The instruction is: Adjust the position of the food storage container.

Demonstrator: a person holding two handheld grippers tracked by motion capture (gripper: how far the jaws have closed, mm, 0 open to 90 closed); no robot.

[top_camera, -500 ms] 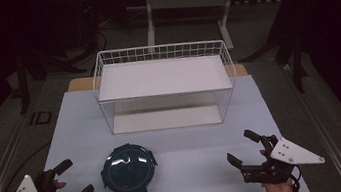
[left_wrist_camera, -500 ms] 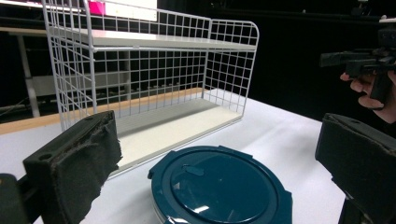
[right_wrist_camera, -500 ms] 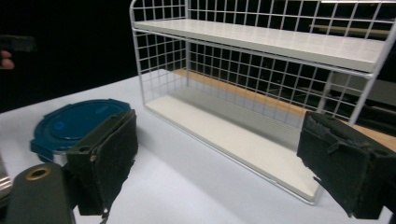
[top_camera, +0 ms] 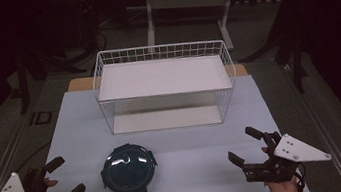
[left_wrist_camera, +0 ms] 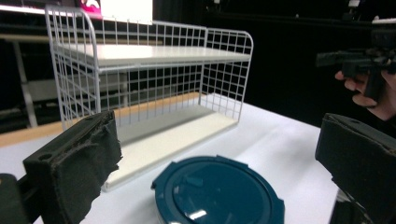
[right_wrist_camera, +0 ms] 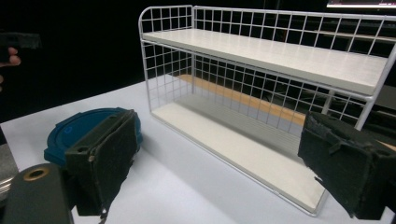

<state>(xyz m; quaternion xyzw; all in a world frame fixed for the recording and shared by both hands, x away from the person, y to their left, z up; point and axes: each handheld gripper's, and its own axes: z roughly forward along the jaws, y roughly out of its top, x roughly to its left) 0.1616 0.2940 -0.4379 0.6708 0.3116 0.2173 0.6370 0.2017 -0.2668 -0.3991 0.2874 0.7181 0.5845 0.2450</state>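
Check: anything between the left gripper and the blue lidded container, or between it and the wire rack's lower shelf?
Nothing visible. Left gripper, open, faces the container across bare table. Bare table also separates the container from the rack, whose lower shelf has an open front.

Near strip of the table (top_camera: 191,186): bare surface between the left gripper (top_camera: 62,181), jaws apart, and the right gripper (top_camera: 244,146), likewise spread, broken by one low obstacle, a round dark-blue lidded container (top_camera: 129,170) left of centre. Bare band between the container and the white wire shelf rack (top_camera: 165,85). Rack occupies the far middle (front side open, ends meshed). Narrow bare margins left and right of the rack.
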